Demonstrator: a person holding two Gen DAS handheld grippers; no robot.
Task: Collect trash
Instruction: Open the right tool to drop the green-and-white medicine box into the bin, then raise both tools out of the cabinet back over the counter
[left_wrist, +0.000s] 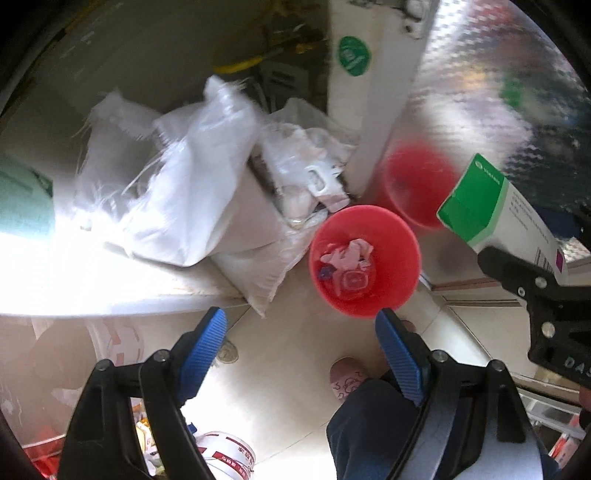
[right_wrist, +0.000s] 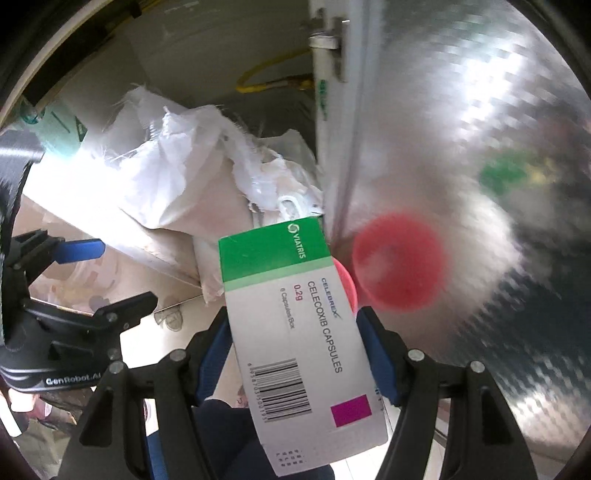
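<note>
A round red plastic bin is set on the pale tiled floor, against the shiny silver patterned metal panel to its right. Crumpled paper scraps lie inside it. White plastic sacks are piled to its left. A white-and-green cardboard medicine box is held above the bin's right rim.

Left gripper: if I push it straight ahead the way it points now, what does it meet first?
Probably bare floor just short of the red bin; the left gripper is open and empty. Depth is unclear.
</note>
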